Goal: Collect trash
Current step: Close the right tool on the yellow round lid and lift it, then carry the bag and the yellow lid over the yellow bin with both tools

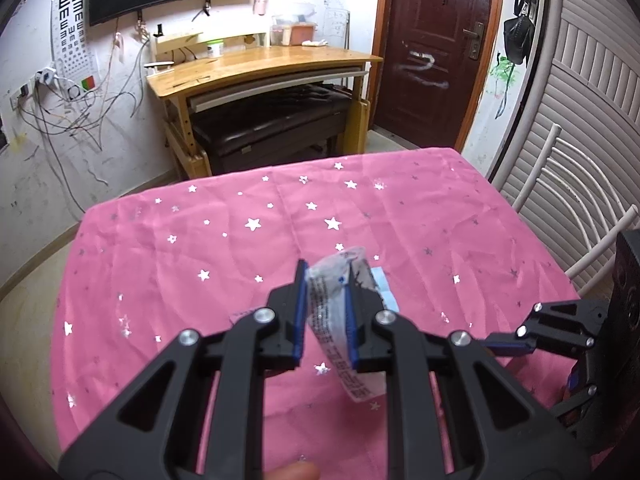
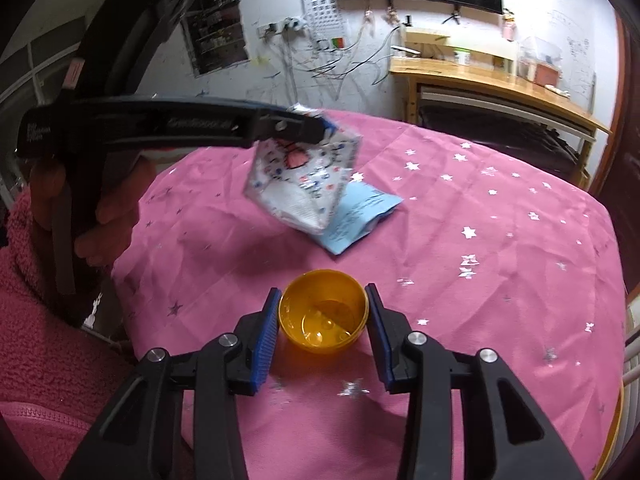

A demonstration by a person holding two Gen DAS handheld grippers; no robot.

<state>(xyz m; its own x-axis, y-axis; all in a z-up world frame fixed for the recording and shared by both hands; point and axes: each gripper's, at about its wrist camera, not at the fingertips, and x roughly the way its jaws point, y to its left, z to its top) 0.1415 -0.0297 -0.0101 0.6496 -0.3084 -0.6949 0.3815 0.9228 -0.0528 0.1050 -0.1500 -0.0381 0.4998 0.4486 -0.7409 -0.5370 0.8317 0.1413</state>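
The left tool (image 1: 326,312) is clamped on a white printed wrapper (image 2: 304,184), lifted above the pink tabletop (image 2: 500,240). The right tool (image 2: 323,320) brackets an orange cup (image 2: 323,312); its blue pads seem just to touch the rim. Squeeze evenly below the rim so the cup cannot pop out. Count: one wrapper held, one blue wrapper (image 2: 360,220) lying flat, one cup.
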